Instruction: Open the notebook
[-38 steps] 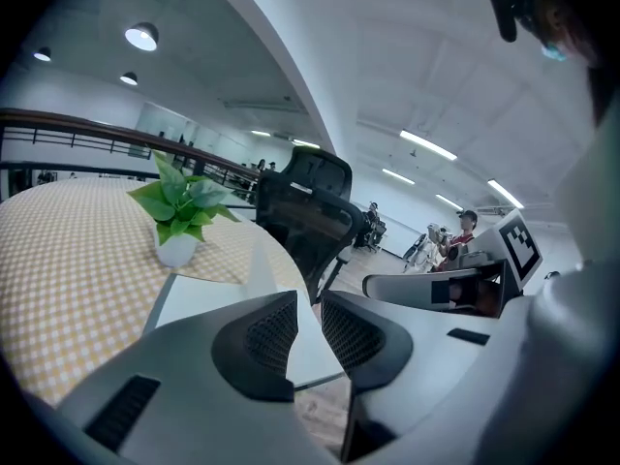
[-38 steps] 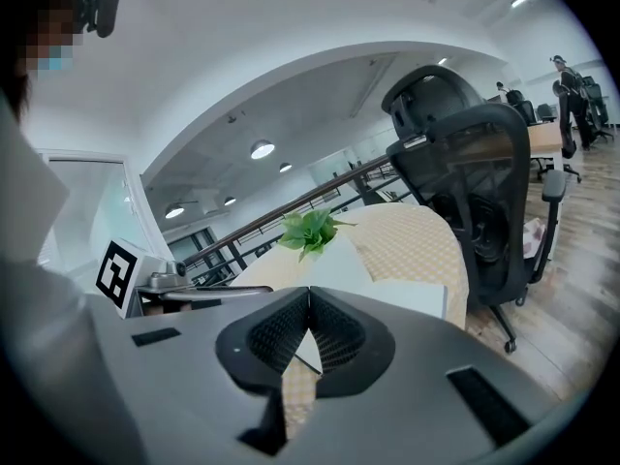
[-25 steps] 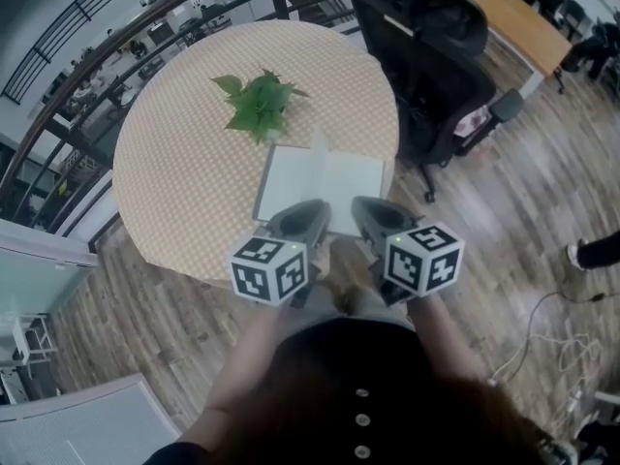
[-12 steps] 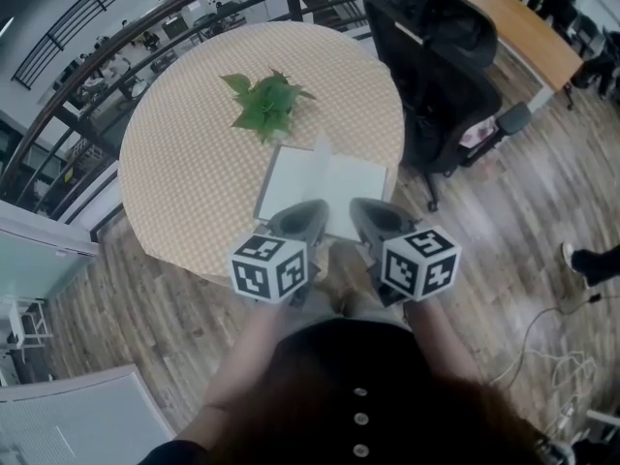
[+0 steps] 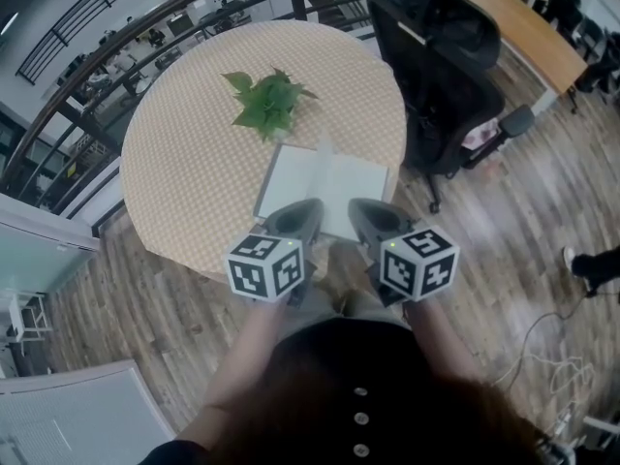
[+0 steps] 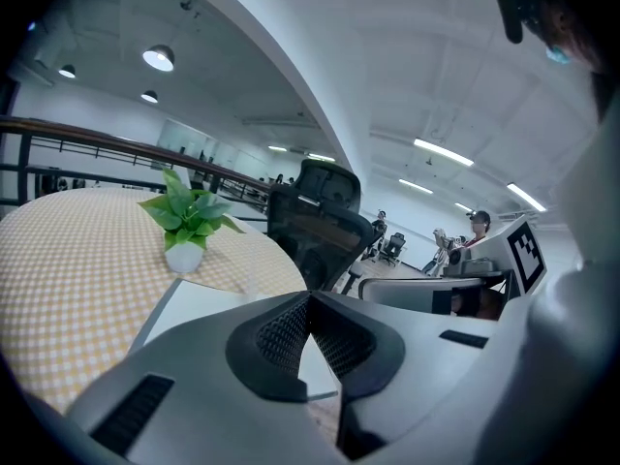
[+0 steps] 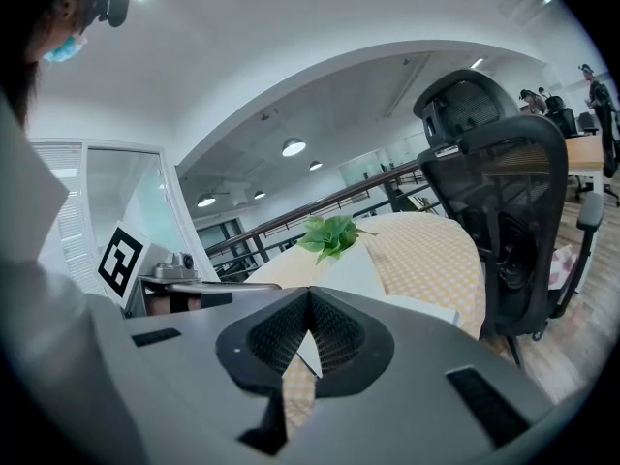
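Round checked table point(image 5: 184, 163) at left and centre. Plant point(image 5: 266, 103) far on it. Just nearer, notebook point(image 5: 325, 180): lies open, white pages up, by the table's near edge. Left gripper point(image 5: 312, 207): hovers over the notebook's near edge, jaws closed tip to tip, holds nothing. Right gripper point(image 5: 355, 205): just beside it, jaws likewise pressed together, empty. Black chair point(image 5: 436, 76) right of the table.
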Demonstrator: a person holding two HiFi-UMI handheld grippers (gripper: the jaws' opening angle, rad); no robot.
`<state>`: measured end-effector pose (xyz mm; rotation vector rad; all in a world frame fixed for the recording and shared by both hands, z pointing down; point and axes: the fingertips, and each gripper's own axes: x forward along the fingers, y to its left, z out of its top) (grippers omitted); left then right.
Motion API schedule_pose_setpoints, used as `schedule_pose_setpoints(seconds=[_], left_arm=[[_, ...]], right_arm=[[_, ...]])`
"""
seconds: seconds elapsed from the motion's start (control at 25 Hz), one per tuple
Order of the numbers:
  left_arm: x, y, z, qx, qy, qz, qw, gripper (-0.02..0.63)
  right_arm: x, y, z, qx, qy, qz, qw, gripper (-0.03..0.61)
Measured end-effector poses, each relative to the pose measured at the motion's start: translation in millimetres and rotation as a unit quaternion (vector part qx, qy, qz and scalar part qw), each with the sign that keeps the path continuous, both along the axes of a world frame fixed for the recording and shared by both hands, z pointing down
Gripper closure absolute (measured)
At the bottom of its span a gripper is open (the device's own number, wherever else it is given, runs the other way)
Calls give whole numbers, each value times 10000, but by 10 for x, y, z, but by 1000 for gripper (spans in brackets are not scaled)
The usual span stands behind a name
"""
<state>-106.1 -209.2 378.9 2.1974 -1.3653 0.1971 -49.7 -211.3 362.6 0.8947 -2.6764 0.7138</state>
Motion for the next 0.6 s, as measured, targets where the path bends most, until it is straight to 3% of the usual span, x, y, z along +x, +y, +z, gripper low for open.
schedule_pose_setpoints(seconds=[0.6], left_arm=[[139, 51, -26, 108, 3, -284, 9995, 604]], right_arm=[[92, 16, 6, 142, 165, -322, 9992, 568]])
